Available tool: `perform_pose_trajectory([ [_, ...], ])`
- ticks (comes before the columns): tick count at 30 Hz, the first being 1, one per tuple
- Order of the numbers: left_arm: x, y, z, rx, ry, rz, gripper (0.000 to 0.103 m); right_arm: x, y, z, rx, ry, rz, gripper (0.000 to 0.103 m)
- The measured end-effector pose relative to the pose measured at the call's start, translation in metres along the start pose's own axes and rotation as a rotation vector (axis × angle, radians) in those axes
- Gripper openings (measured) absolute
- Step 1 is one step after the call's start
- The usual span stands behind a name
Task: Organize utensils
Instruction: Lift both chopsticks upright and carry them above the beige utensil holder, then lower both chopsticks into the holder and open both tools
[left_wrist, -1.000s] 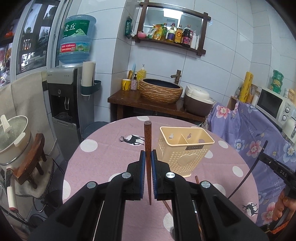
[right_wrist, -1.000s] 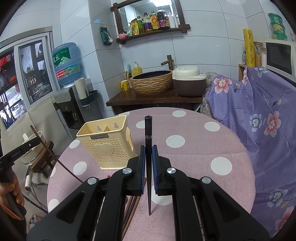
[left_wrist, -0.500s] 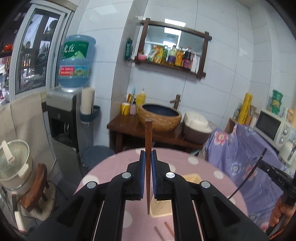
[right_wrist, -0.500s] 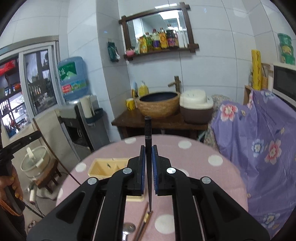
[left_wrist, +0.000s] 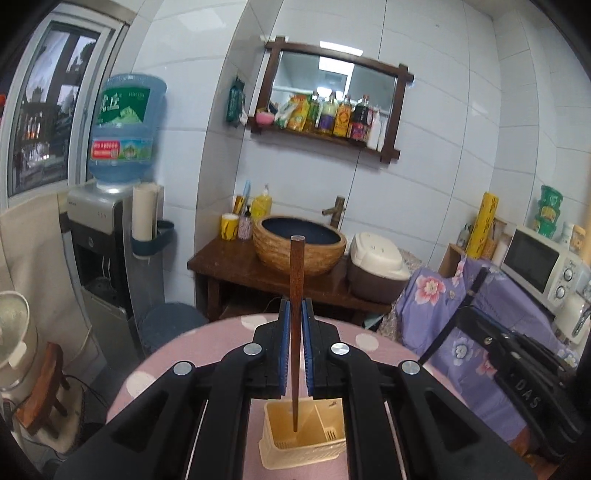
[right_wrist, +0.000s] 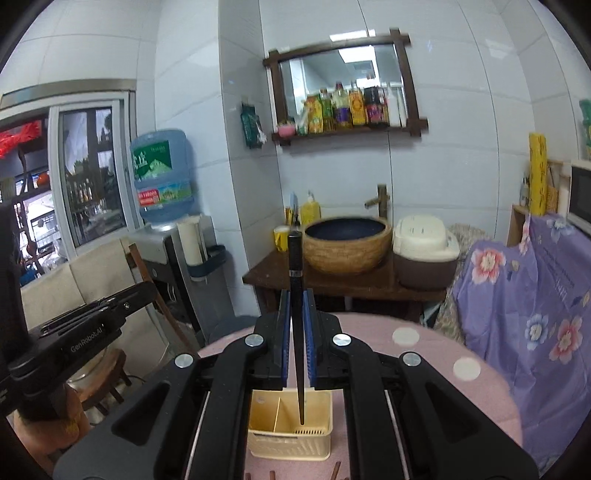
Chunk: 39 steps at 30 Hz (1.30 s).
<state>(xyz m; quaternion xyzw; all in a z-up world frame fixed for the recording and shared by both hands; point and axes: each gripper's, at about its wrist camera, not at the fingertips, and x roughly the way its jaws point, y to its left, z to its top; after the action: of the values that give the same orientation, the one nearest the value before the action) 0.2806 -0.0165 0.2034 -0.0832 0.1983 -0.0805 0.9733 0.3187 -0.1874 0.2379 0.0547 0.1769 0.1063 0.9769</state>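
My left gripper (left_wrist: 294, 314) is shut on a brown wooden chopstick (left_wrist: 296, 280) held upright; its thin tip hangs over the left compartment of the cream utensil holder (left_wrist: 306, 452) on the pink dotted table. My right gripper (right_wrist: 296, 306) is shut on a black chopstick (right_wrist: 295, 266), also upright, its tip over the right compartment of the same holder (right_wrist: 290, 443). Each gripper shows at the edge of the other's view: the right one (left_wrist: 517, 373), the left one (right_wrist: 81, 332).
More brown chopstick ends (right_wrist: 271, 474) lie on the pink table (right_wrist: 461, 387) in front of the holder. Behind the table stand a dark wooden counter with a woven basin (left_wrist: 299, 243) and rice cooker (left_wrist: 376, 269), a water dispenser (left_wrist: 110, 236) and a purple floral cloth (right_wrist: 535, 314).
Both grippers have risen and tilted forward, so the holder has slid from mid-view to below the jaws. Both chopstick tips now hang over its compartments.
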Motion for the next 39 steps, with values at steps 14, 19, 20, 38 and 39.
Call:
perform_pose_trajectory([
  [14, 0.06, 0.022, -0.07, -0.029, 0.178, 0.008, 0.008, 0.055, -0.033, -0.073, 0.12, 0.172, 0.001, 0.008],
  [19, 0.063, 0.024, -0.075, -0.029, 0.183, 0.014, 0.008, 0.055, -0.038, -0.076, 0.122, 0.156, -0.001, 0.008],
  [20, 0.062, 0.024, -0.075, -0.028, 0.183, 0.009, 0.008, 0.053, -0.037, -0.077, 0.115, 0.146, -0.005, 0.008],
  [38, -0.027, 0.047, -0.14, 0.025, 0.131, 0.061, 0.096, -0.016, -0.041, -0.133, 0.031, 0.107, -0.097, 0.06],
  [39, -0.031, 0.05, -0.148, 0.019, 0.141, 0.068, 0.096, -0.02, -0.043, -0.14, 0.034, 0.12, -0.099, 0.06],
])
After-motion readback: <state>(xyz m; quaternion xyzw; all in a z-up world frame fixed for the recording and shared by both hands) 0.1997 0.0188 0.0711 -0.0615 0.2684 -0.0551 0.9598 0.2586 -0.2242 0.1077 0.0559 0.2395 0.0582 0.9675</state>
